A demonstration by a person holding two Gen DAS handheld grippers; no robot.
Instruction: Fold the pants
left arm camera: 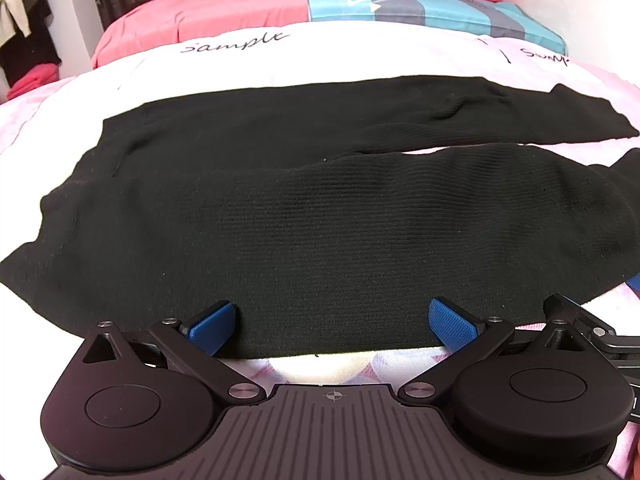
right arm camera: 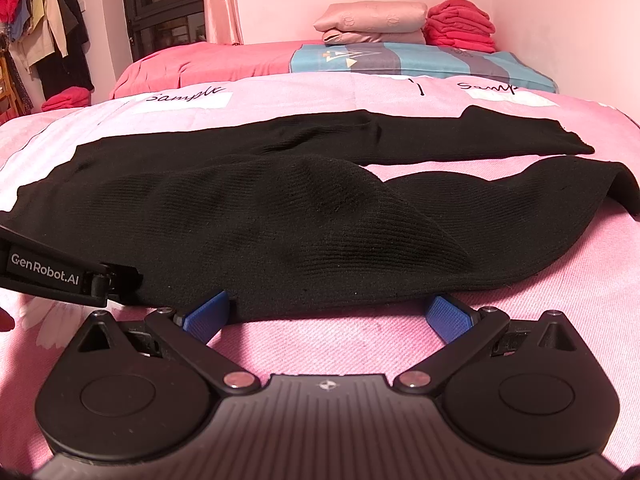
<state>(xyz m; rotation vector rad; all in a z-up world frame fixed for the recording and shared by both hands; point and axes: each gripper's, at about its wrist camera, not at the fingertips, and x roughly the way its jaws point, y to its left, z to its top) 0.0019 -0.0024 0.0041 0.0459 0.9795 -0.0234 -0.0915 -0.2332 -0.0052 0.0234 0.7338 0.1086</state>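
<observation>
Black ribbed knit pants (left arm camera: 320, 216) lie spread across the bed, waist to the left and both legs running to the right, with a gap between the legs. My left gripper (left arm camera: 332, 326) is open, its blue pads (left arm camera: 212, 326) at the near edge of the closer leg, which is lifted slightly off the sheet between them. My right gripper (right arm camera: 330, 314) is open at the near edge of the same leg (right arm camera: 320, 224), further right, where the cloth bunches into a hump. The left gripper's body (right arm camera: 60, 272) shows at the left of the right wrist view.
The pink and white bedsheet (right arm camera: 360, 340) with "sample" lettering covers the bed. At the far end lie a striped blue-grey cloth (right arm camera: 400, 60), folded beige items (right arm camera: 372, 22) and a stack of red clothes (right arm camera: 460, 26). Clothes hang on a rack (right arm camera: 40, 40) at far left.
</observation>
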